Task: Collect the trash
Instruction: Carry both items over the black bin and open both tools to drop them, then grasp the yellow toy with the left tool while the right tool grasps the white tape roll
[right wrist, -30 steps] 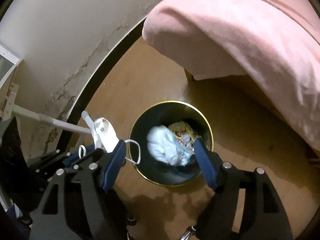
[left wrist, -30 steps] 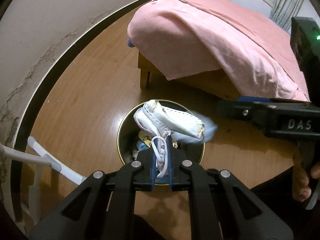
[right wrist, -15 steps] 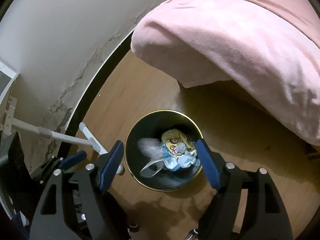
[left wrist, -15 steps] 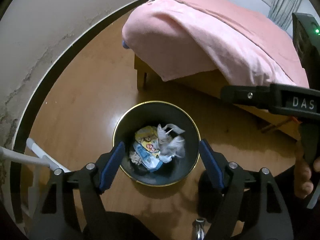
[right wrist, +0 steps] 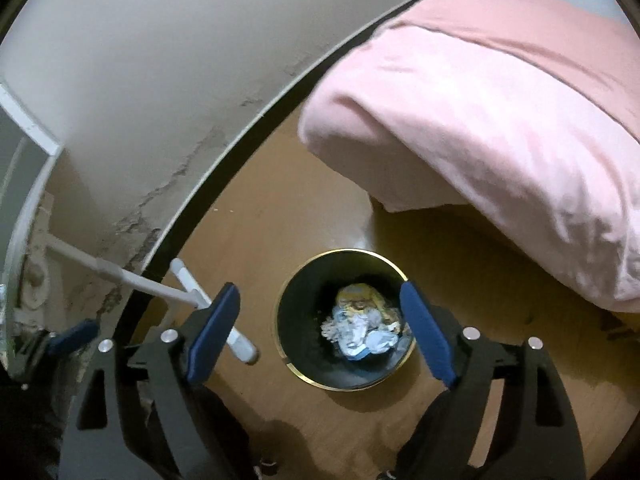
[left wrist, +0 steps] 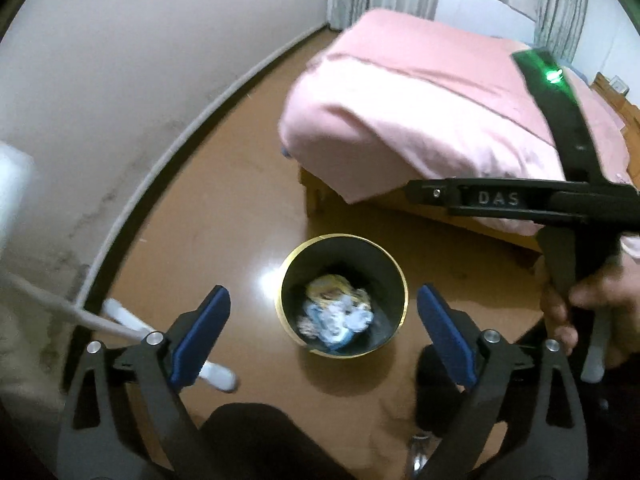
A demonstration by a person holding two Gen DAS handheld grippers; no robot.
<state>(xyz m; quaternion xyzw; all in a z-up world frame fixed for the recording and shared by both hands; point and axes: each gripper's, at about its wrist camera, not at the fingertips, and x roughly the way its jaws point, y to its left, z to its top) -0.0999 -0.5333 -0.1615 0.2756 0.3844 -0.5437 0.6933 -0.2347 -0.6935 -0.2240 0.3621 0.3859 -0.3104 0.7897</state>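
- A second ago the left claw [left wrist: 322,332] pinched a white face mask with ear loops over the round black waste bin with a gold rim [left wrist: 403,280]; now its blue pads stand spread wide with nothing between them, and the mask lies inside the bin.
- The right claw [right wrist: 320,334] is spread and empty too; the pale crumpled piece that was falling under it has settled.
- The heap of crumpled white, blue and yellow trash [right wrist: 362,326] rests on the bin's bottom, so this drop looks finished, and both claws have drawn up higher above the rim.
- Around: a bed under a pink blanket [right wrist: 500,120] stands near the bin, and a white tubular rack foot [right wrist: 216,312] lies on the wooden floor [right wrist: 280,184] beside it, by the cracked wall.
- No loose trash shows on the floor here; the next piece must be sought elsewhere, minding the rack foot.
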